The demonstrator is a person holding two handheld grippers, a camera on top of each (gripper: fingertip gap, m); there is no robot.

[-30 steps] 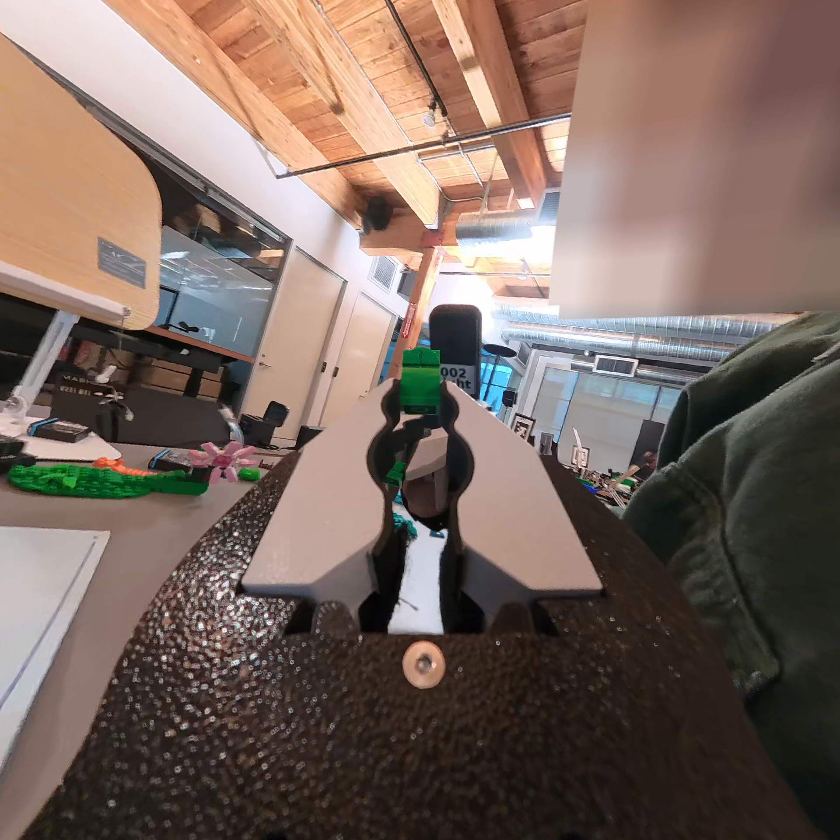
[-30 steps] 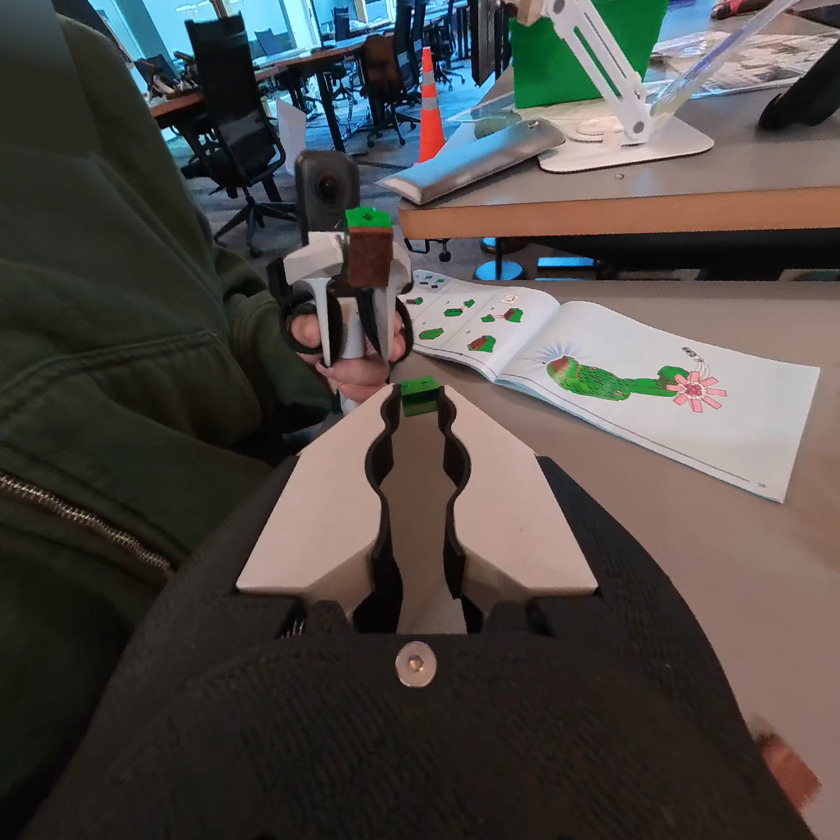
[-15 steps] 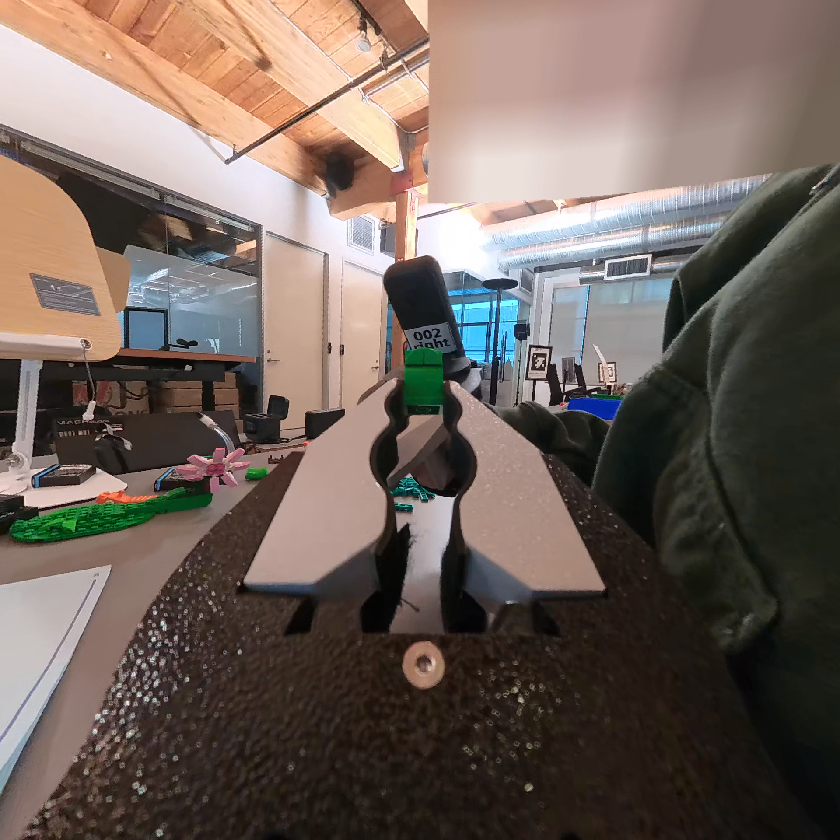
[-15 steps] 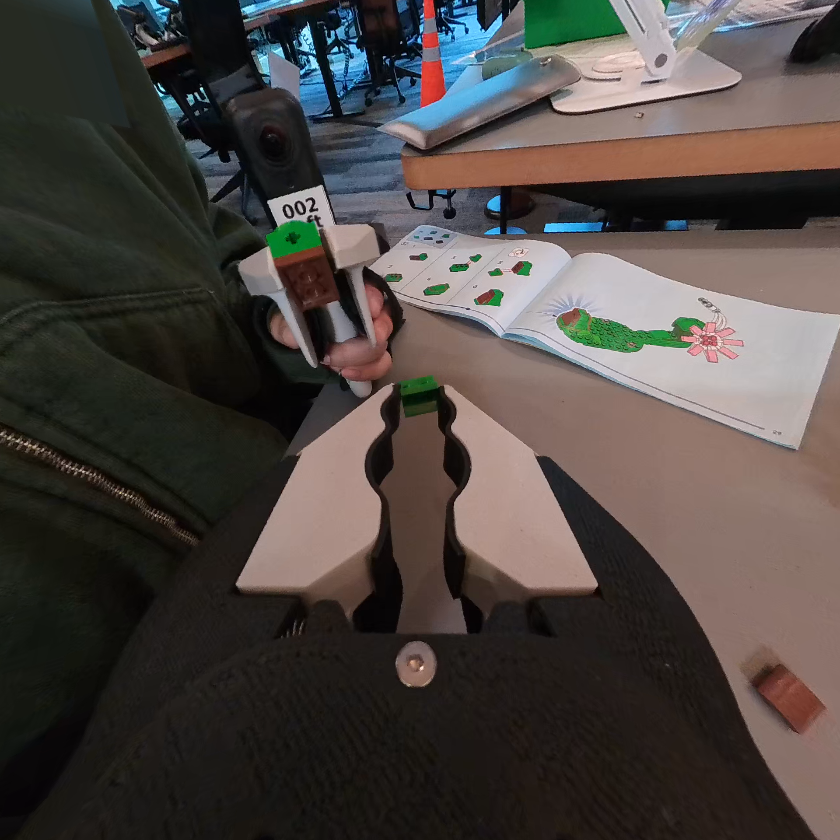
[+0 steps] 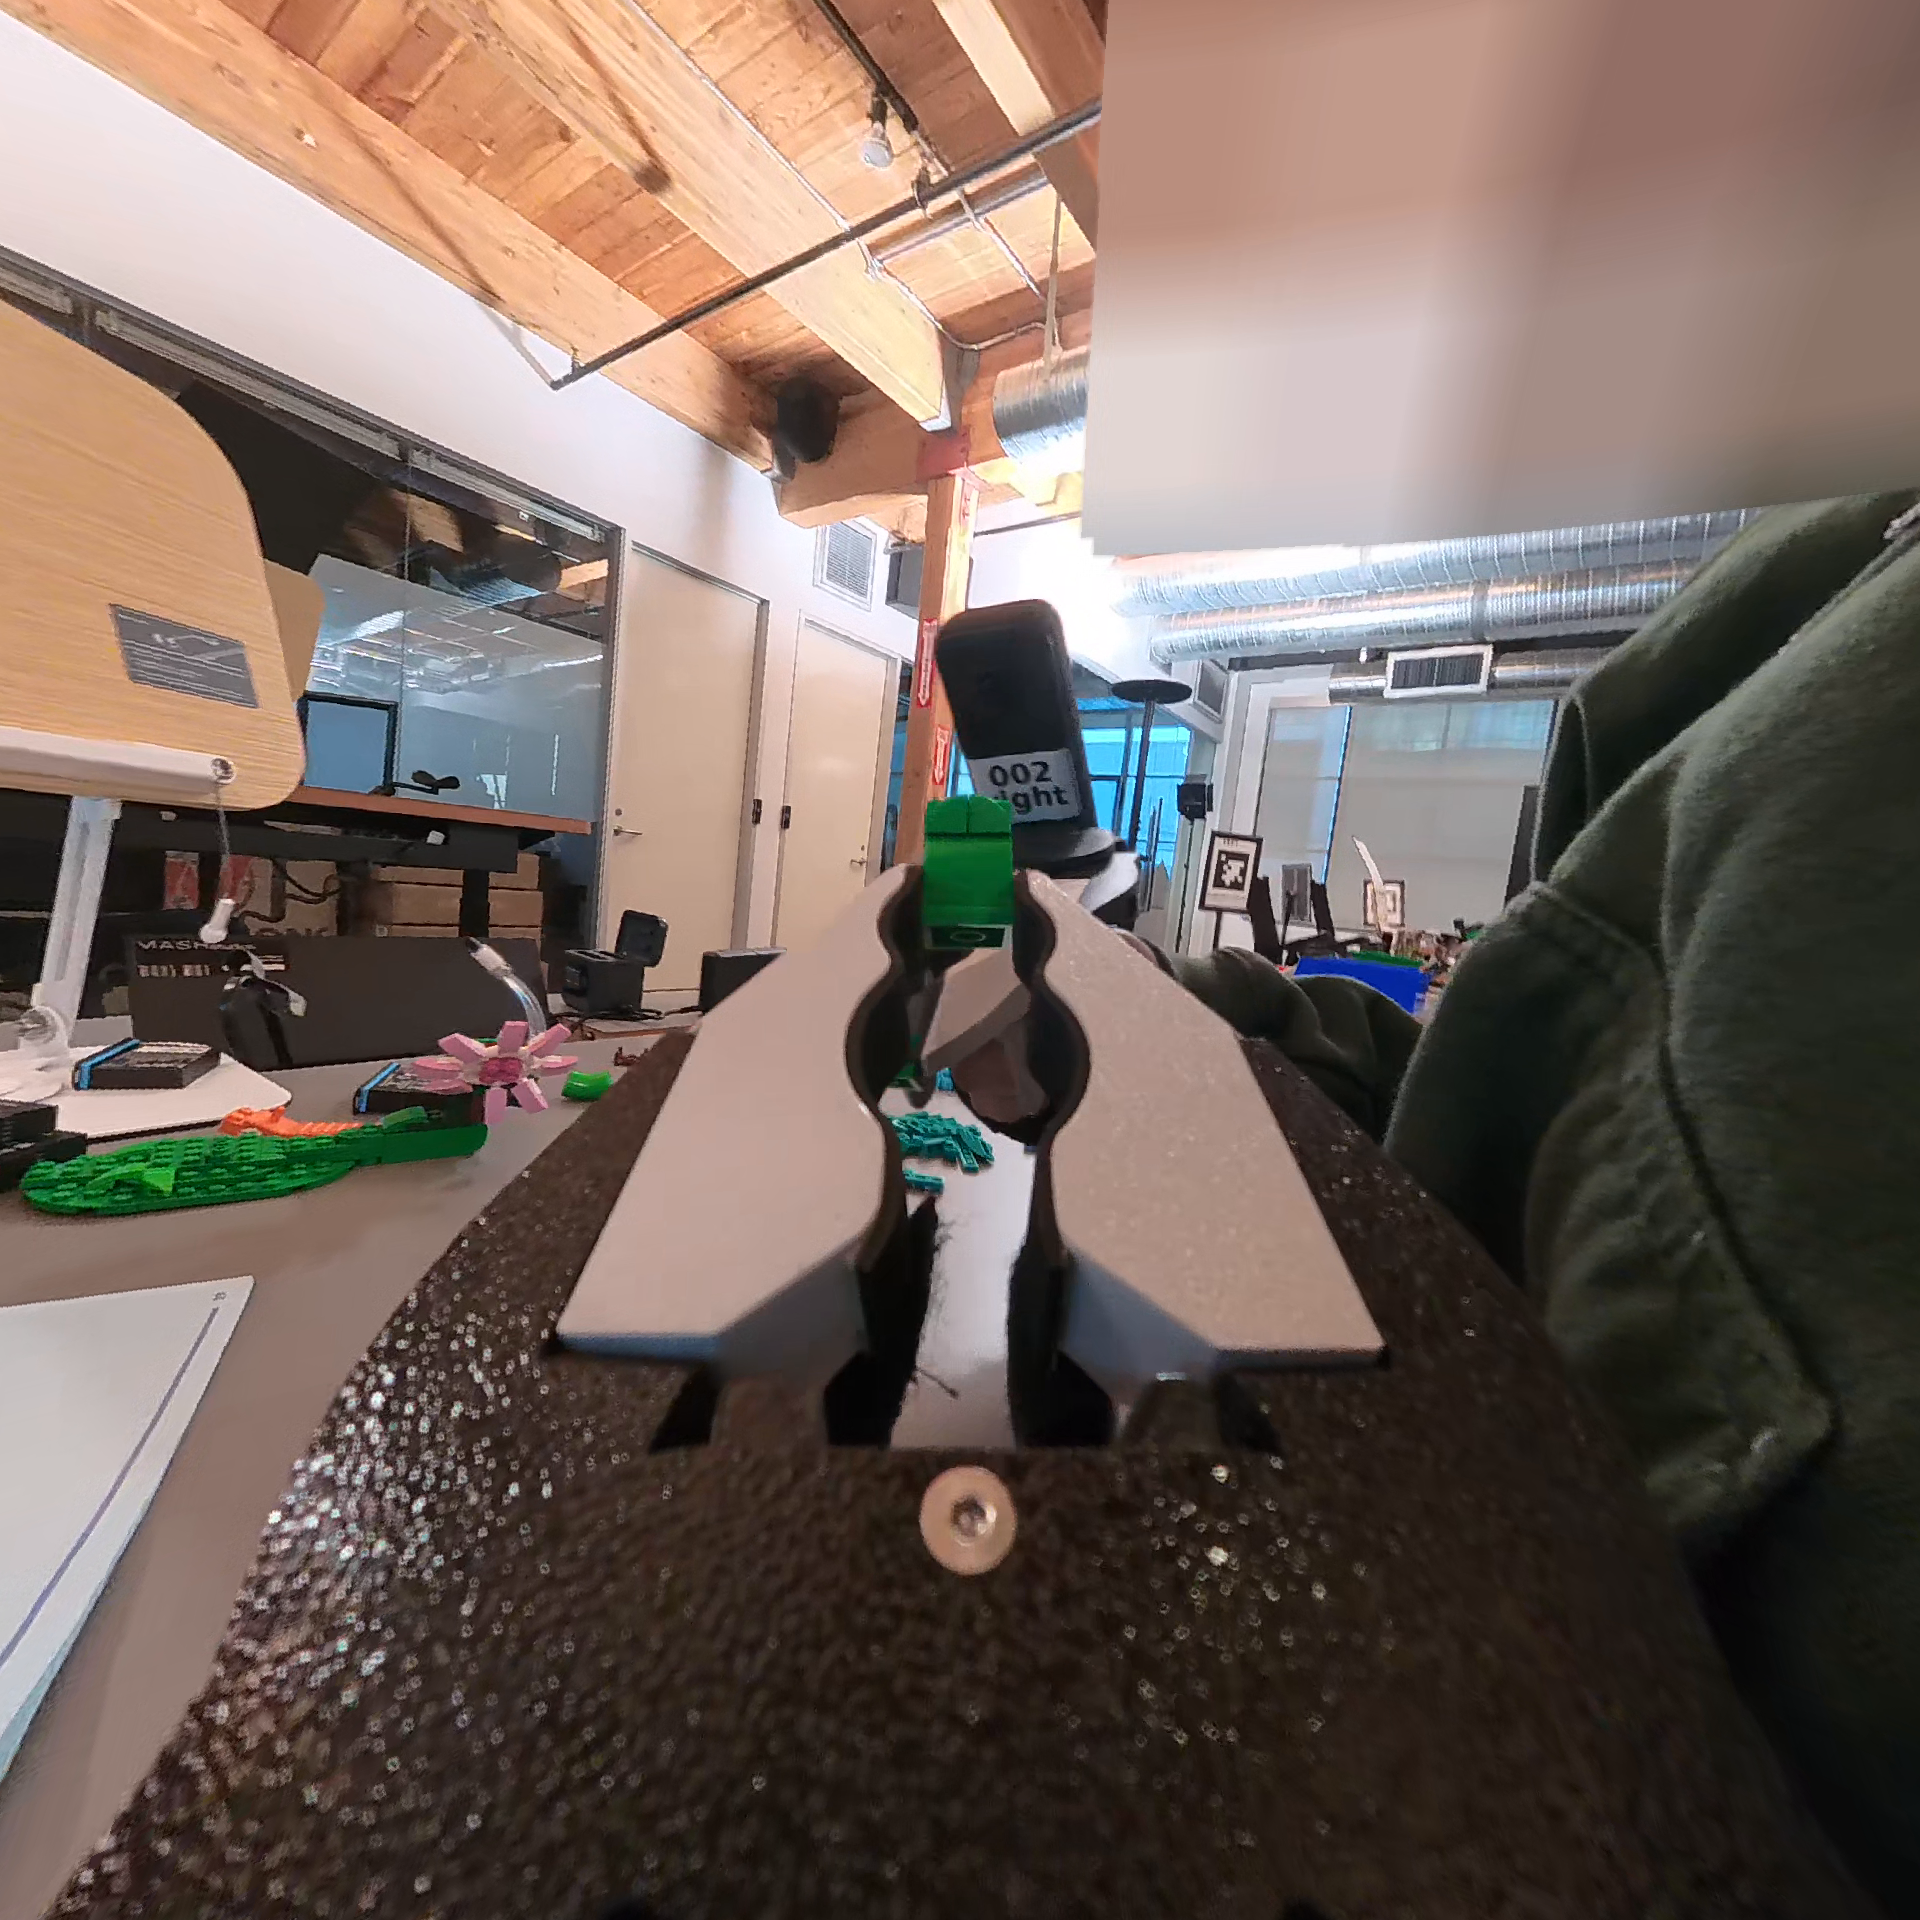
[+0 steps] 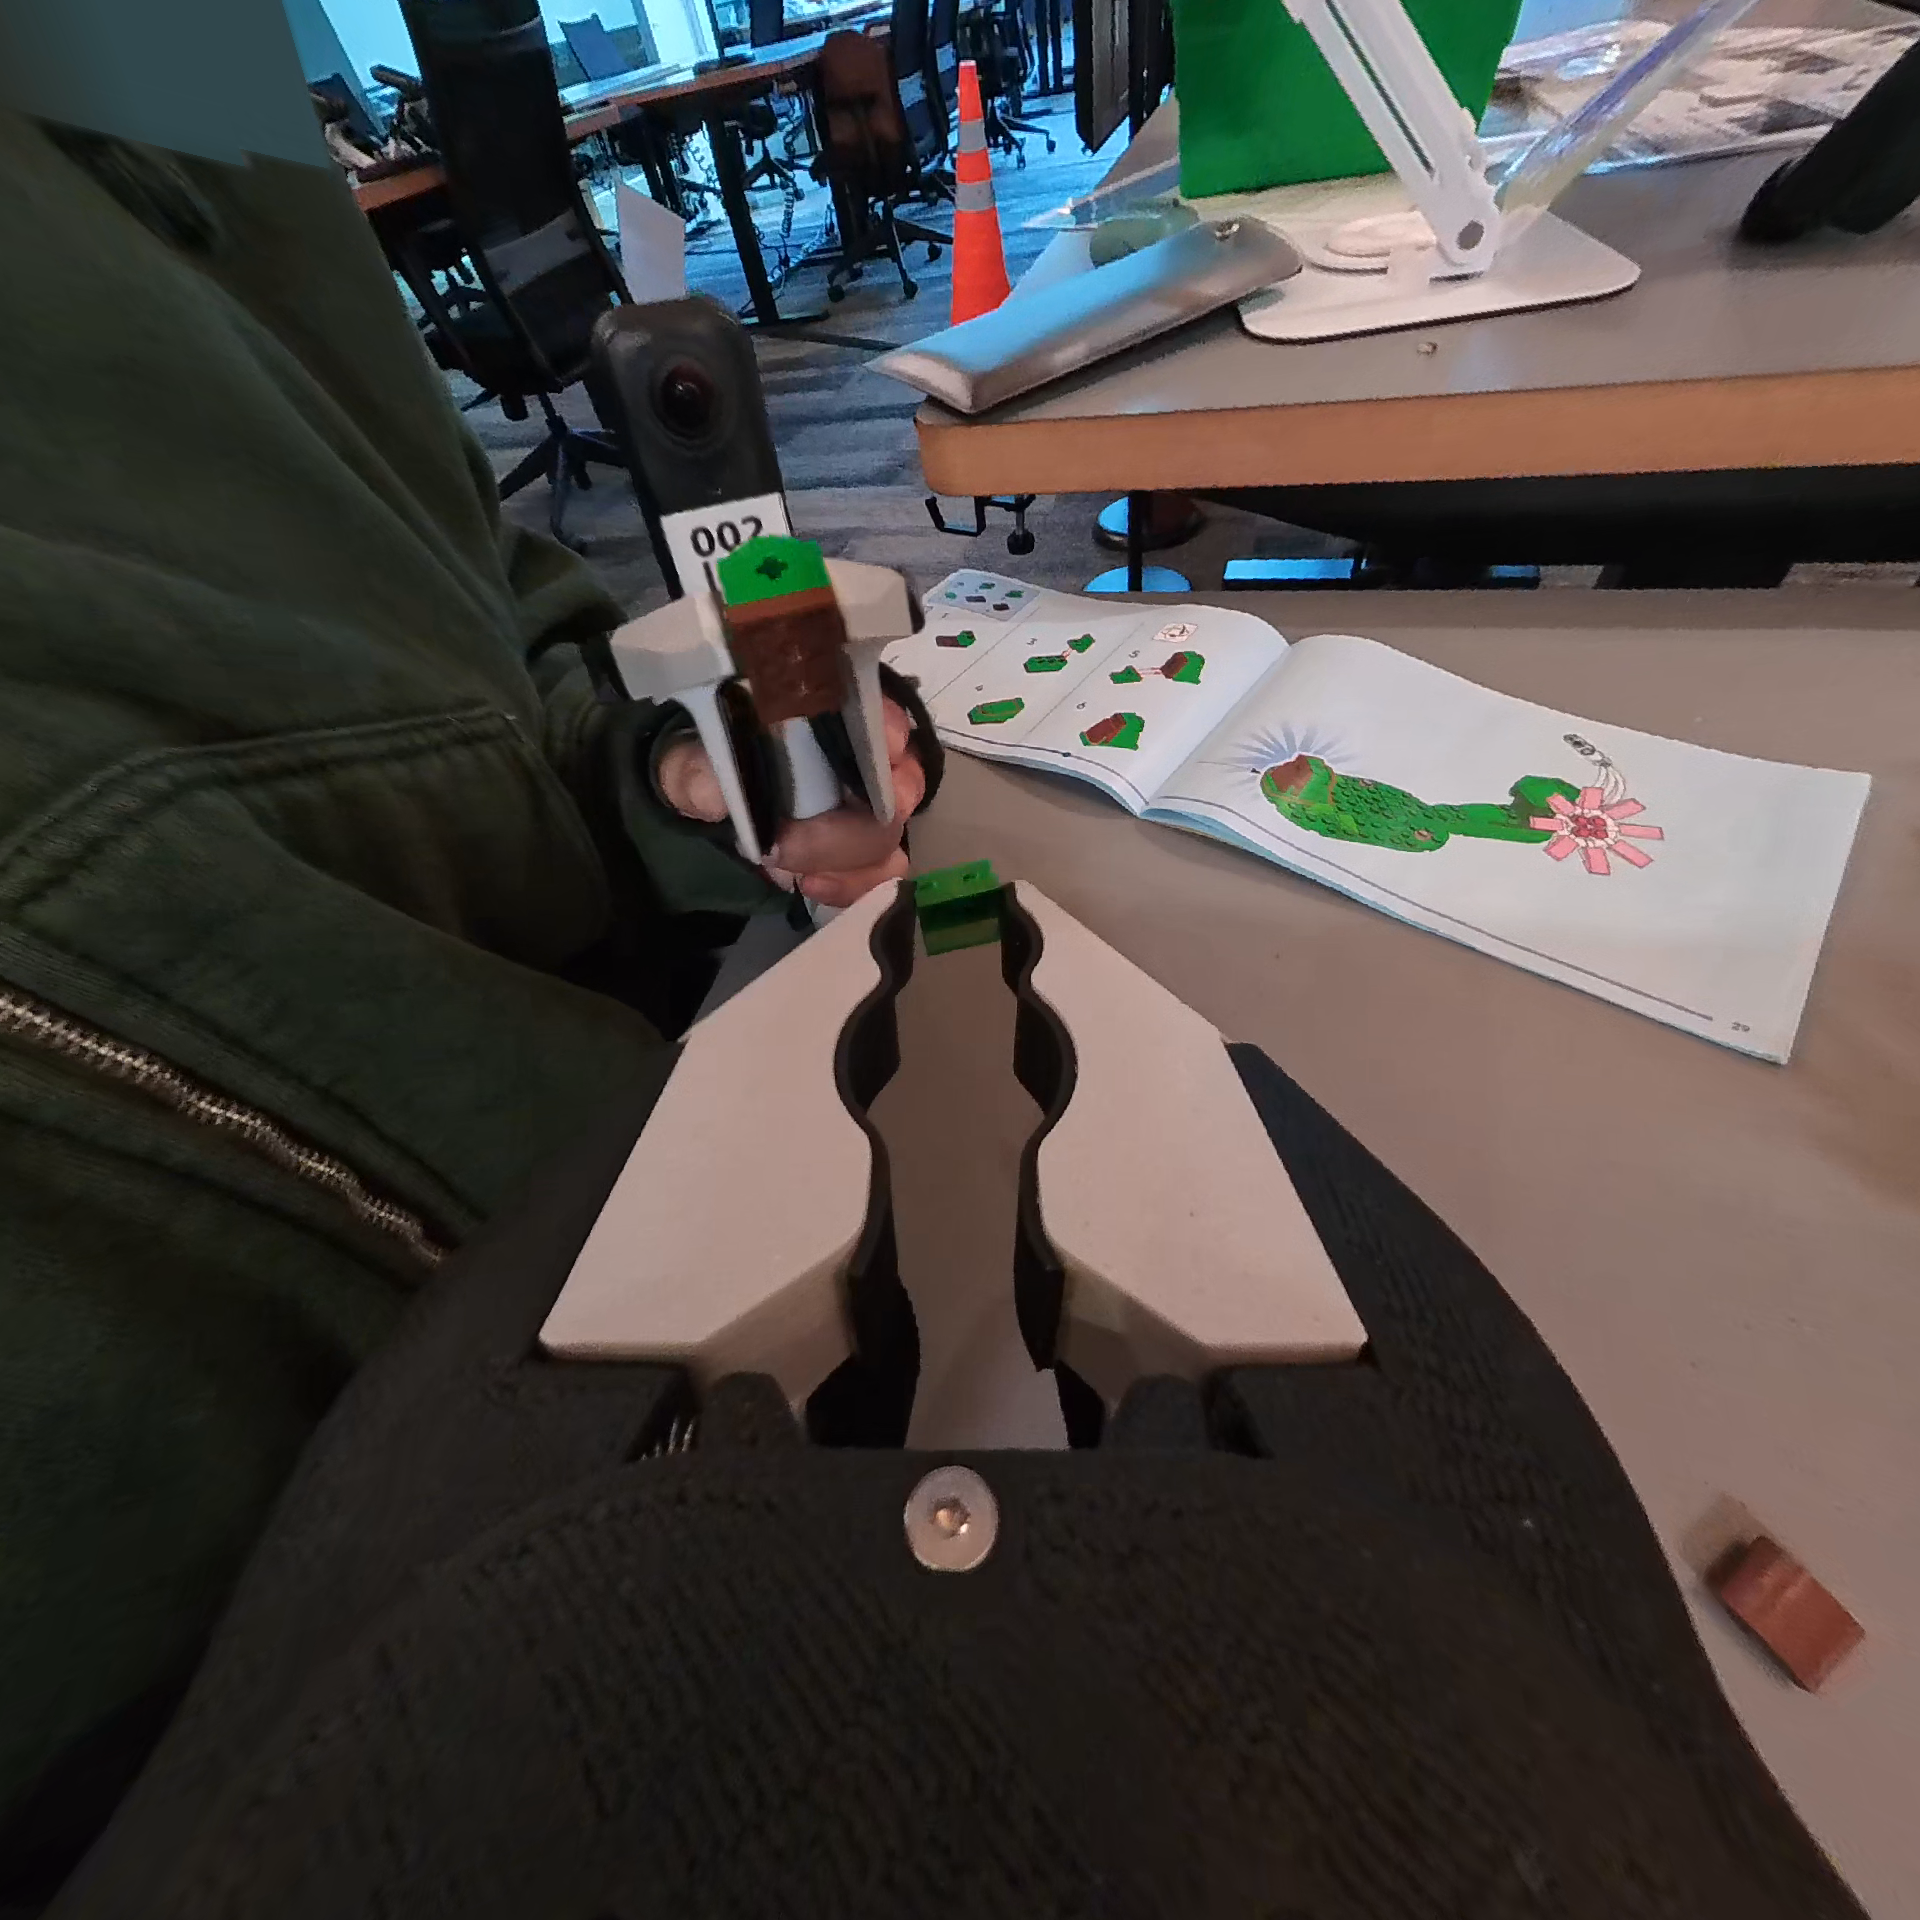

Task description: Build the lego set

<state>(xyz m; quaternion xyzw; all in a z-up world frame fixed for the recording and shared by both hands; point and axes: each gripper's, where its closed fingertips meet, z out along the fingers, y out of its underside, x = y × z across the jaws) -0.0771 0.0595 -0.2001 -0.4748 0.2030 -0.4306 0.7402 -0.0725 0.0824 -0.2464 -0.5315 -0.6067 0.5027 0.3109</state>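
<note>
The grey table (image 6: 1558, 1195) fills the right half of the right wrist view and the lower left of the left wrist view. A person in a dark green jacket (image 6: 260, 831) occupies the left side of the right wrist view. An open instruction booklet (image 6: 1403, 790) lies flat on the table at centre right. In the left wrist view, a flat green lego build (image 5: 239, 1158) with a pink lego flower (image 5: 504, 1060) at its right end rests on the table at centre left; loose teal pieces (image 5: 940, 1138) lie near frame centre, seen between the fingers.

The left gripper (image 6: 795, 665), held upright in a hand (image 6: 842, 831) at upper centre-left of the right wrist view, has its jaws clamped on a brown-and-green brick assembly (image 6: 784, 649). The right gripper (image 6: 958, 914), at frame centre, has its jaws clamped on a small green brick (image 6: 958, 909) at the fingertips, raised above the table and just below the left gripper. A lone brown piece (image 6: 1782, 1605) lies on the table at lower right.
</note>
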